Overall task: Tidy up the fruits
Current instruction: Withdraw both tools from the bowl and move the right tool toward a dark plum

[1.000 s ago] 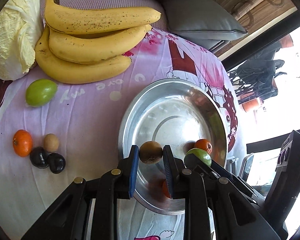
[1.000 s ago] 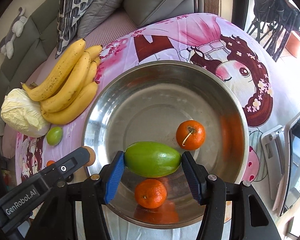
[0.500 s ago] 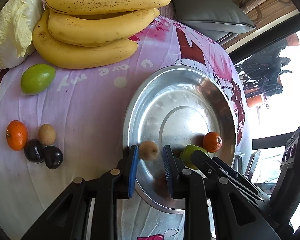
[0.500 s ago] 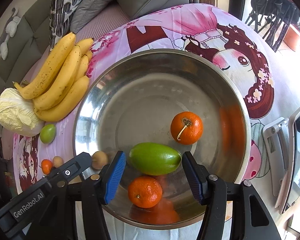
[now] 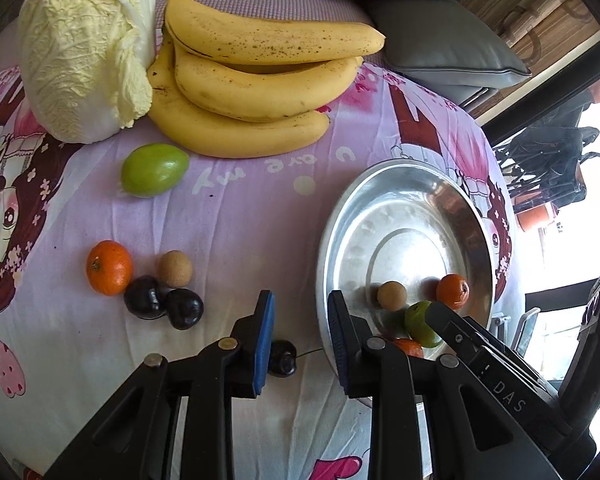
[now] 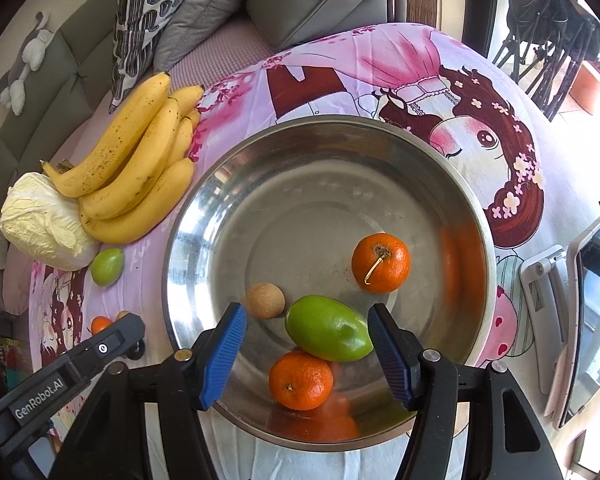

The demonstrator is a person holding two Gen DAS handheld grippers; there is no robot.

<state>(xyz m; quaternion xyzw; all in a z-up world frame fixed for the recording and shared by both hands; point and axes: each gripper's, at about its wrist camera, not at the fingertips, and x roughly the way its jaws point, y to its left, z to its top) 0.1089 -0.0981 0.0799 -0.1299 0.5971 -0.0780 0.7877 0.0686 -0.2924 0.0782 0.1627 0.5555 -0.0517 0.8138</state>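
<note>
A steel bowl point(image 6: 172, 248) holds two oranges point(image 6: 381, 263), a green fruit point(image 6: 328, 330) and a small brown fruit point(image 6: 265, 300). My right gripper point(image 6: 306, 312) hovers over the bowl with its jaws opening. The green fruit lies between them, clear of the left pad. My left gripper point(image 5: 300, 300) is above the cloth at the bowl's point(image 5: 328, 232) left rim, jaws a little apart with nothing between them. Loose on the cloth are a green fruit point(image 5: 154, 170), an orange point(image 5: 109, 267), a brown fruit point(image 5: 175, 269) and three dark fruits point(image 5: 146, 302).
Bananas point(image 5: 252, 92) and a cabbage point(image 5: 84, 48) lie at the far side of the pink cloth. Grey cushions sit behind them. A tablet on a stand point(image 6: 592, 320) is to the right of the bowl. One dark fruit point(image 5: 282, 358) lies just under my left finger.
My left gripper let go of the small brown fruit, which now lies in the bowl, and moved left off the bowl. My right jaws widened off the green fruit.
</note>
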